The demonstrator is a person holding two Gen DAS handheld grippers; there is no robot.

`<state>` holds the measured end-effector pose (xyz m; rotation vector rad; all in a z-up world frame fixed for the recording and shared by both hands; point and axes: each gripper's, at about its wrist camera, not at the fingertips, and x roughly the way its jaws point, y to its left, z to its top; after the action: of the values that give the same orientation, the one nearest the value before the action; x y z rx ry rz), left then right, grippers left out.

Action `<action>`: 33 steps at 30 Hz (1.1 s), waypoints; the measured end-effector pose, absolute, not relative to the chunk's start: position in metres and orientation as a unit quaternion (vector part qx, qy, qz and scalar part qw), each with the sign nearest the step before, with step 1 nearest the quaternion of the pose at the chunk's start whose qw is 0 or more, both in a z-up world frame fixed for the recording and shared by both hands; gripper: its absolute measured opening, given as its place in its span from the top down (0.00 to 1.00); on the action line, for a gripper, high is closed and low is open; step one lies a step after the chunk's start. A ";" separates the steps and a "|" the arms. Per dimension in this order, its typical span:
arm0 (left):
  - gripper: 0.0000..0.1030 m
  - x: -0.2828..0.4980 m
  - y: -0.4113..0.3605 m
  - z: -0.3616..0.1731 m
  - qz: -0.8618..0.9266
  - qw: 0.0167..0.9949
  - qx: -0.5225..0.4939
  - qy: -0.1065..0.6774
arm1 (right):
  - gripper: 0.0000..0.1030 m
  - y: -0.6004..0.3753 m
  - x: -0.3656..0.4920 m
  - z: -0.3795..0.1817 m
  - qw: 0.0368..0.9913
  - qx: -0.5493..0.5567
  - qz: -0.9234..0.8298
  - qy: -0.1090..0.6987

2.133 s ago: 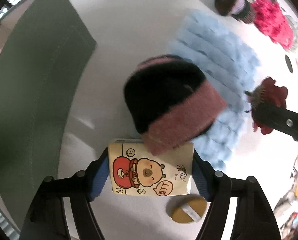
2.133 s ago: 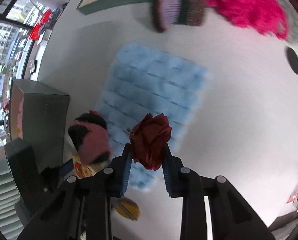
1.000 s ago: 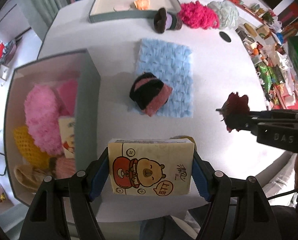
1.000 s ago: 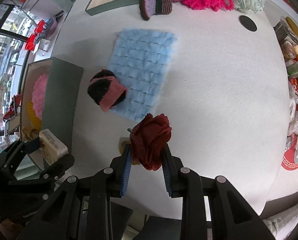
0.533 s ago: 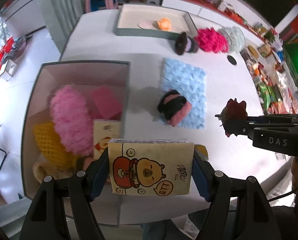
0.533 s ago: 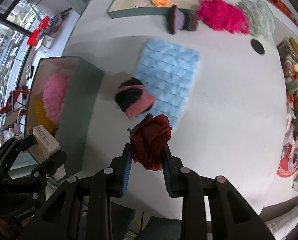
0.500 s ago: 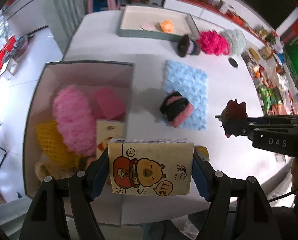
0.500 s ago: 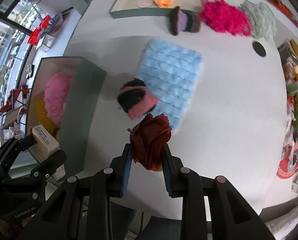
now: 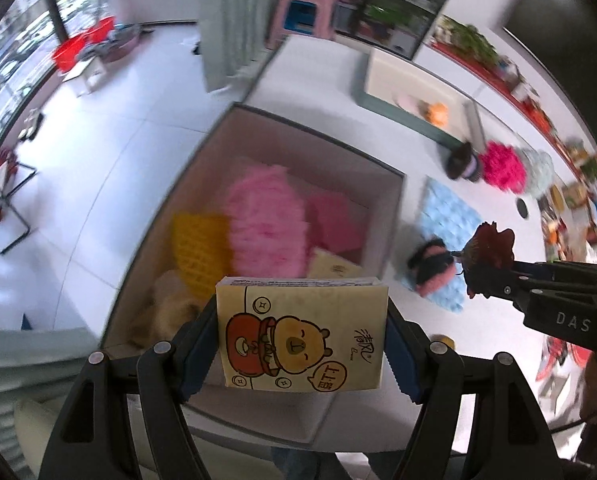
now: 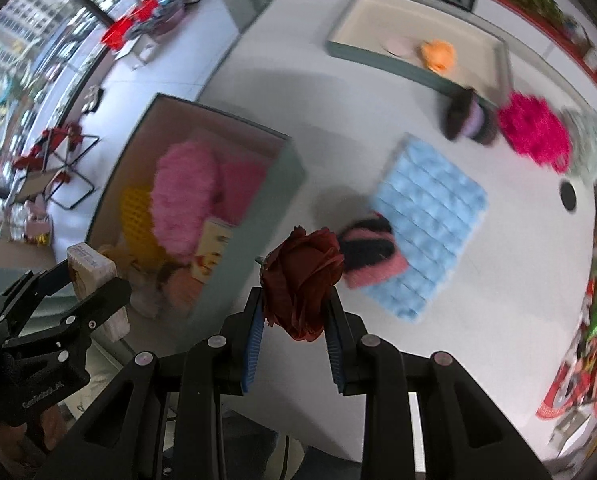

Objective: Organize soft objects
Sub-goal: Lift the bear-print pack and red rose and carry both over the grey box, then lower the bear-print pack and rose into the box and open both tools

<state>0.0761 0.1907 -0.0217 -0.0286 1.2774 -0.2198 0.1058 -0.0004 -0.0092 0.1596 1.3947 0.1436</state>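
Observation:
My left gripper is shut on a yellow tissue pack printed with a cartoon bear, and holds it above the near end of an open grey box. Inside the box lie a fluffy pink item, a yellow mesh piece, a pink block and another tissue pack. My right gripper is shut on a dark red fabric flower, above the table to the right of the box. A black and pink knit hat lies on the corner of a light blue cloth.
At the far end of the white table stands a shallow grey tray with an orange flower. Near it lie a purple and brown knit hat, a magenta fluffy ball and a pale green one. Cluttered shelves line the right edge.
Both grippers have swung left and risen with their loads. The tissue pack is now over the open box; the flower has come nearer the box. Both views are rolled.

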 end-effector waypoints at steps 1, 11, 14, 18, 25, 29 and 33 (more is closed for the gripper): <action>0.27 0.077 0.195 -0.022 -0.097 0.798 -0.015 0.594 | 0.69 0.006 0.109 -0.008 0.762 0.069 0.072 0.640; 0.27 0.080 0.228 -0.033 -0.033 0.795 -0.035 0.605 | 0.69 0.063 0.132 -0.002 0.760 0.028 0.128 0.637; 0.27 0.083 0.233 -0.038 -0.021 0.792 -0.040 0.608 | 0.70 0.074 0.138 -0.002 0.758 0.021 0.137 0.638; 0.27 0.086 0.238 -0.041 -0.012 0.790 -0.044 0.611 | 0.70 0.083 0.147 -0.003 0.757 0.014 0.143 0.637; 0.27 0.090 0.242 -0.046 -0.007 0.786 -0.049 0.616 | 0.70 0.087 0.159 -0.003 0.759 0.004 0.145 0.635; 0.27 0.091 0.244 -0.049 -0.005 0.783 -0.052 0.619 | 0.69 0.086 0.165 -0.005 0.759 0.003 0.141 0.636; 0.27 0.094 0.244 -0.051 -0.003 0.780 -0.057 0.623 | 0.69 0.083 0.169 -0.009 0.758 0.004 0.136 0.638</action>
<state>0.0938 0.2437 -0.0514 -0.1230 1.3454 -0.0075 0.1691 0.0833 -0.0089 0.0080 1.3897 0.2967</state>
